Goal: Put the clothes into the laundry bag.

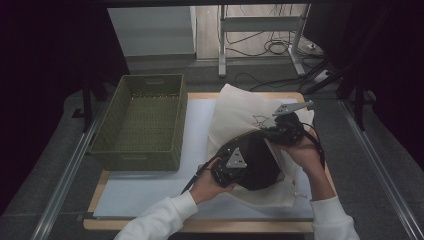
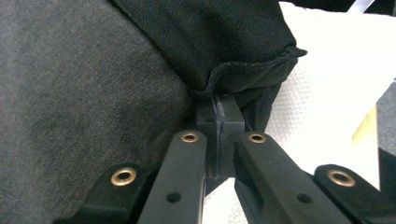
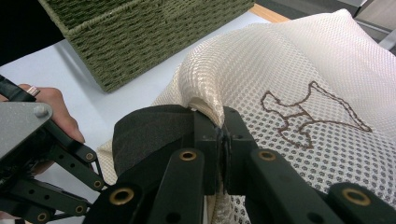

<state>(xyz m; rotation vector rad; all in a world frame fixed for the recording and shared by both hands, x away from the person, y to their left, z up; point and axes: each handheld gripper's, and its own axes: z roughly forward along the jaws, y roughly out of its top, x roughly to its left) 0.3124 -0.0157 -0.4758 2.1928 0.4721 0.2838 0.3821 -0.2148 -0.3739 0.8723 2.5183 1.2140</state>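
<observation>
1. Black garment [image 1: 260, 167] sits at the near right of the surface [image 1: 145, 195], half inside the mouth of a cream mesh bag [image 1: 240, 112].
2. Left gripper [image 1: 231, 167] is at the garment's near-left side, held in the person's left hand [image 1: 212, 186]. In the left gripper view its jaws are closed tight, pinching a hemmed fold of the dark cloth [image 2: 243, 60].
3. Right gripper [image 1: 285, 127] is just beyond, at the garment's far-right edge, held in the right hand [image 1: 300, 152]. In the right gripper view its jaws are clamped shut on a fold of the bag's mesh rim [image 3: 208, 100], lifting it over the black cloth [image 3: 149, 128].
4. The mesh bag lies past the grippers toward the far right of the surface; brown stitched outline [image 3: 310, 114] on its top face.
5. Green woven basket [image 1: 142, 122] stands on the far left of the surface, well apart from the garment, just beside the bag's left edge.
</observation>
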